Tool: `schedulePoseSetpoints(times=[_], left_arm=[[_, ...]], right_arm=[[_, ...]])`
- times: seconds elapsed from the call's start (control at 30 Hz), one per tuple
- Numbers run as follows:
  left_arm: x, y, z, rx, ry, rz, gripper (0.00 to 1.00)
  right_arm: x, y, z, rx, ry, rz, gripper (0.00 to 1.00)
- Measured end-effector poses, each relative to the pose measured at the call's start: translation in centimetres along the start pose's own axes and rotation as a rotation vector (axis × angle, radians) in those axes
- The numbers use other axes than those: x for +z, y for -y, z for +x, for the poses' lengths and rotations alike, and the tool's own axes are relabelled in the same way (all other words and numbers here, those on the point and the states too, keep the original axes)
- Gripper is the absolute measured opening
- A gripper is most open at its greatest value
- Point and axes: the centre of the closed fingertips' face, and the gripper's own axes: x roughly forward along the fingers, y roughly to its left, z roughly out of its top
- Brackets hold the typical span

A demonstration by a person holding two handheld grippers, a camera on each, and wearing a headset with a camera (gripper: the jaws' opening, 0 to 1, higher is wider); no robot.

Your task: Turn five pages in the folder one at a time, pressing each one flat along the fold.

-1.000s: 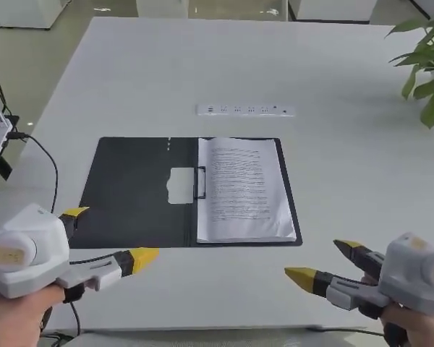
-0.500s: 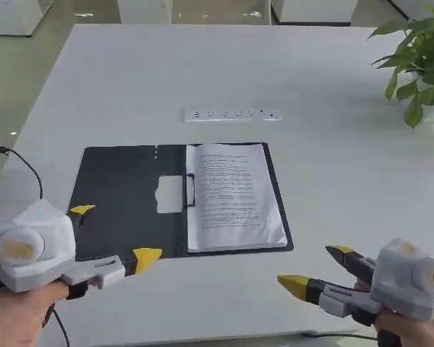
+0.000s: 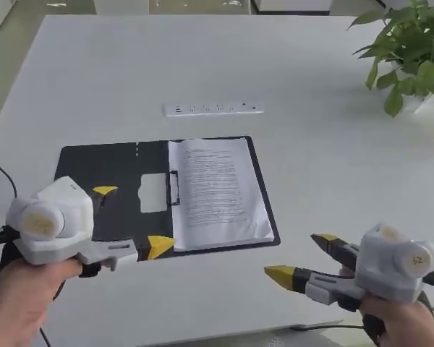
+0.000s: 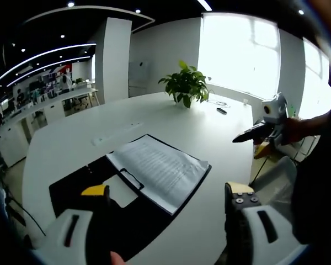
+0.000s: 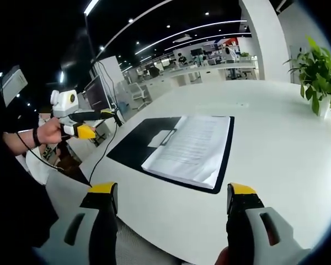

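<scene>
White table [image 3: 325,166] bears one folder [image 3: 101,173], one power strip [image 3: 214,108]; left gripper [image 3: 132,218] and right gripper [image 3: 301,255] gape.

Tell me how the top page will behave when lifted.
Probably floppy: the page is one thin sheet lying flat on a thick stack, so it should bend. Likely light. Lower sheets, edges showing along the bottom, may come along.
</scene>
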Motion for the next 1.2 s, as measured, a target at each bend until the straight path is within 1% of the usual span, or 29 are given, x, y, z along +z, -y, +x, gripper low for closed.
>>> schedulePoseSetpoints(times=[0.07,0.27,0.37,0.53,0.63,0.67,0.7,0.87,1.0,1.2], left_arm=[[0.5,0.3,1.0,-0.027,-0.011,0.038,0.85],[2.0,1.4,3.8,-0.091,-0.012,0.076,0.85],[2.5,2.1,5.8,-0.127,-0.019,0.084,0.85],[2.6,3.3,8.3,-0.173,-0.039,0.095,0.84],[2.7,4.1,9.7,-0.203,-0.05,0.088,0.82],[2.7,4.2,9.9,-0.206,-0.05,0.087,0.82],[2.8,4.5,10.6,-0.218,-0.05,0.081,0.82],[2.6,5.5,12.6,-0.244,-0.071,0.091,0.81],[2.6,6.1,14.2,-0.262,-0.071,0.08,0.8],[2.2,6.8,16.2,-0.272,-0.091,0.091,0.8]], right_arm=[[0.2,0.2,0.0,-0.004,0.004,0.004,0.81],[0.1,0.1,0.3,-0.004,-0.001,0.005,0.81],[-0.2,0.2,0.4,-0.004,-0.001,0.014,0.81],[-0.5,0.0,0.5,0.002,-0.004,0.018,0.81],[-0.7,0.2,0.5,0.0,-0.008,0.02,0.8],[-0.7,0.3,0.5,-0.001,-0.006,0.023,0.81],[-0.7,0.5,0.5,-0.003,-0.005,0.026,0.81],[-0.7,0.8,0.3,-0.008,0.003,0.038,0.8],[-1.0,1.0,0.2,-0.009,0.001,0.047,0.8],[-1.5,1.0,0.1,-0.005,-0.009,0.059,0.81]])
